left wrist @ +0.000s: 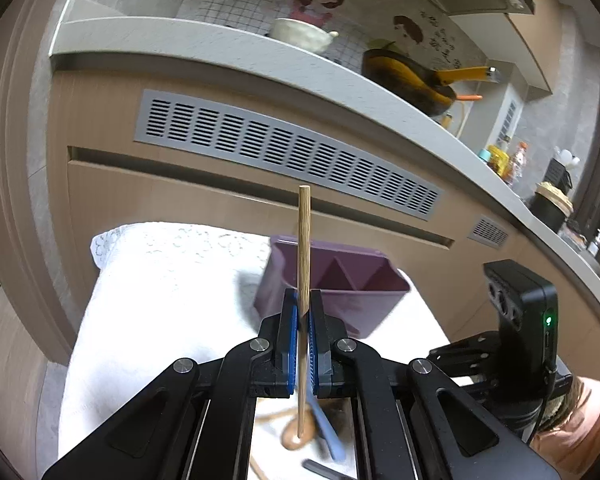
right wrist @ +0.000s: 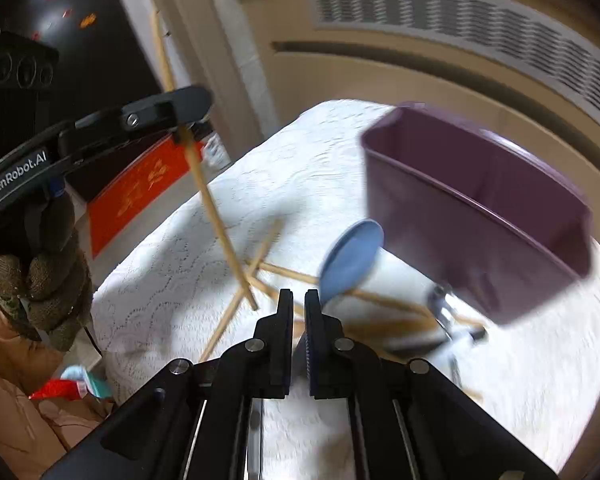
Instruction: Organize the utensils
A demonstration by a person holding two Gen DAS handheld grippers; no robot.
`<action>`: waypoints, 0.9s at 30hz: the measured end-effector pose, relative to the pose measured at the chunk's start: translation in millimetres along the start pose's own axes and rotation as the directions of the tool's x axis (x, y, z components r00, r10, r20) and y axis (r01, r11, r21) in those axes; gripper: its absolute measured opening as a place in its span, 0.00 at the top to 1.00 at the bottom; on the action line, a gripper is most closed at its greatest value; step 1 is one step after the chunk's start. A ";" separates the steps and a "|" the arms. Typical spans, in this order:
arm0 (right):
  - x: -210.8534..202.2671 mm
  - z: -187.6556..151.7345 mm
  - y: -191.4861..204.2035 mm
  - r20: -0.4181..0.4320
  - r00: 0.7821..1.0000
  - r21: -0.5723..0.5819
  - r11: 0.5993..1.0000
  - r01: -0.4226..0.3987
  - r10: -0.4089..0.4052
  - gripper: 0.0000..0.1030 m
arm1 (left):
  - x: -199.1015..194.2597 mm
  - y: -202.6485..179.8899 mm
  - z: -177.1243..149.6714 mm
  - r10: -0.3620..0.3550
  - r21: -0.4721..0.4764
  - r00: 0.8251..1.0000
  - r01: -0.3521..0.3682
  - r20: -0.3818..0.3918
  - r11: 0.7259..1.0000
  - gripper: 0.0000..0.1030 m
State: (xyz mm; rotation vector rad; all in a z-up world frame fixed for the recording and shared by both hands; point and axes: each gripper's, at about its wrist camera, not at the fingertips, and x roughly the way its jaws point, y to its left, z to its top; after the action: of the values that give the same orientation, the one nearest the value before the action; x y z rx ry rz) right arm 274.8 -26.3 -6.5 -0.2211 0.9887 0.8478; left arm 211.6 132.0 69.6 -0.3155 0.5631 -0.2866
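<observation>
One thin wooden chopstick [left wrist: 303, 256] is pinched upright by the left hand-held gripper [left wrist: 303, 316] before one purple plastic divided utensil holder [left wrist: 339, 280] on the white-clothed bench [left wrist: 160, 280]. The right hand-held gripper [right wrist: 298, 304] is nearly pressed together, its contents undeterminable; one blue spoon [right wrist: 351, 258] is seen ahead.

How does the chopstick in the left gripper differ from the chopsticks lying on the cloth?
The held chopstick stands upright, clamped by the left gripper; the loose chopsticks lie flat on the white cloth. The held one is alone and lifted; the loose ones cross each other in a pile. All look like plain light wood.
</observation>
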 end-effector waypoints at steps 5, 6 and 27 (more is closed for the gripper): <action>-27.9 -19.9 -4.4 0.046 0.997 0.047 0.997 0.059 -0.061 0.94 | -10.9 -16.5 -8.4 0.000 0.016 1.000 0.000 0.000 1.000 0.95; -28.0 -21.9 -7.8 0.050 0.997 0.075 0.996 0.055 -0.059 0.91 | -10.9 -16.4 -9.3 0.009 0.017 1.000 -0.009 -0.001 1.000 0.95; 87.9 15.6 -16.8 -0.026 0.956 0.204 0.934 0.292 -0.293 0.74 | -1.3 9.4 -19.5 0.043 -0.007 0.999 -0.043 -0.028 0.999 0.95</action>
State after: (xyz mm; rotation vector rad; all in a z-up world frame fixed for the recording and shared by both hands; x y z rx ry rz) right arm 320.6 17.0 -72.0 -0.1827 1.0022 0.4688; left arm 201.3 136.9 51.2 -0.3065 0.5978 -0.2475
